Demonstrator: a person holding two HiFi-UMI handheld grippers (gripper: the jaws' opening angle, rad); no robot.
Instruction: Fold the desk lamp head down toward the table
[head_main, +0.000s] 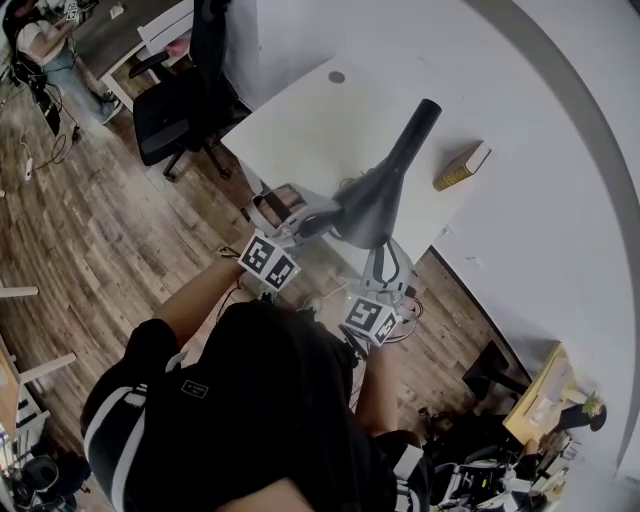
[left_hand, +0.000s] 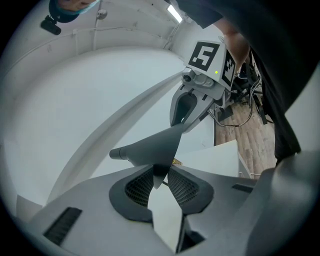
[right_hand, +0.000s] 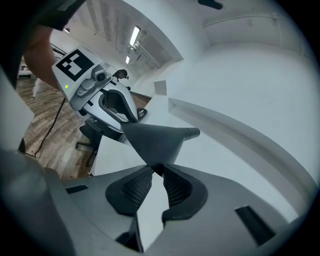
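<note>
No words, brand names or numbers can be read anywhere. The only signs are the black-and-white square code patterns on the left marker cube and the right marker cube, and these carry no letters. The small pale label on the black shirt and the book on the surface are too small to read

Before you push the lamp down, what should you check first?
1. Grip of left tongs on lamp head rim: ok, pinched.
2. Grip of right tongs on the rim: ok, pinched.
3. The book is away from the head: ok, it lies apart, near the wall.
4. The table beside the head is bare: ok.
5. The lamp base is steady: cannot tell, hidden under the head.
</note>
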